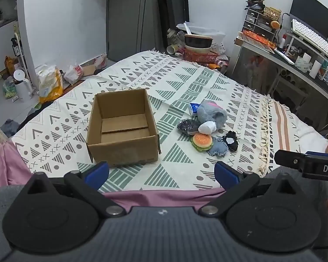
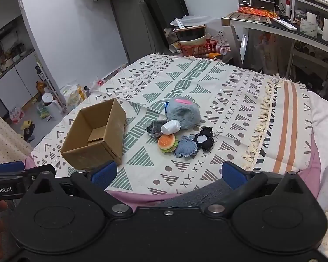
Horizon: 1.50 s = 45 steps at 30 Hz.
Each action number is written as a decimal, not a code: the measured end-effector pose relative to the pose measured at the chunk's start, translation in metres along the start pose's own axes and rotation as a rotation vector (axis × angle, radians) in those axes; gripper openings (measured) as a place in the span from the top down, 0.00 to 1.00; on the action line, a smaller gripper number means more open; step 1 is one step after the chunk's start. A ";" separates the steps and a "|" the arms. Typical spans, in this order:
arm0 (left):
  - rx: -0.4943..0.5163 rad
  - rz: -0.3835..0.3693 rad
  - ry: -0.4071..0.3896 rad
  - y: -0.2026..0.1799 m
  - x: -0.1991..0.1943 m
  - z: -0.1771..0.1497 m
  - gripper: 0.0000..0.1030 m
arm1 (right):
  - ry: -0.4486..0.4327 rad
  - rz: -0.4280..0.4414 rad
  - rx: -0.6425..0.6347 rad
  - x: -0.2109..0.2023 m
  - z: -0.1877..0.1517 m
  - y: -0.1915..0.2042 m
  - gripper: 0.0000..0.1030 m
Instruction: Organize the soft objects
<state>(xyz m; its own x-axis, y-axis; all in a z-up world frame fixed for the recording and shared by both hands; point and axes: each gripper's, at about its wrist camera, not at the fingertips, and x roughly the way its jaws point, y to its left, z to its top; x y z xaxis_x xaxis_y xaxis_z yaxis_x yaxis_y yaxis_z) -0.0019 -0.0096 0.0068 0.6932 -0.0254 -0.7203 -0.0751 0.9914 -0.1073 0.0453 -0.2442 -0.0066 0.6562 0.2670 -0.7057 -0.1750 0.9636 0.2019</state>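
One square cardboard box (image 1: 122, 128), fuzzy grey plush (image 1: 212, 113), round burger toy (image 1: 202, 142)

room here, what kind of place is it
Probably a lived-in bedroom that doubles as a workspace: a bed under a patterned cover, a cluttered desk with a keyboard, and bags on the floor.
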 end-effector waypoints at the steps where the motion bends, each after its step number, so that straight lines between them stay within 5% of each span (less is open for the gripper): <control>1: -0.003 -0.004 -0.003 0.000 0.000 0.000 0.01 | 0.000 0.000 -0.002 0.000 0.000 0.000 0.00; 45: -0.010 -0.012 -0.030 -0.012 -0.005 -0.002 0.01 | -0.017 0.007 -0.013 -0.006 -0.002 -0.006 0.00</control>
<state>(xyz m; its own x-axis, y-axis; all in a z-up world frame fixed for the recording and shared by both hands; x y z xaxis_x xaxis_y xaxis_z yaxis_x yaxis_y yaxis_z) -0.0061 -0.0212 0.0102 0.7150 -0.0333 -0.6983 -0.0738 0.9897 -0.1227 0.0409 -0.2517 -0.0046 0.6671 0.2739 -0.6928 -0.1893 0.9618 0.1979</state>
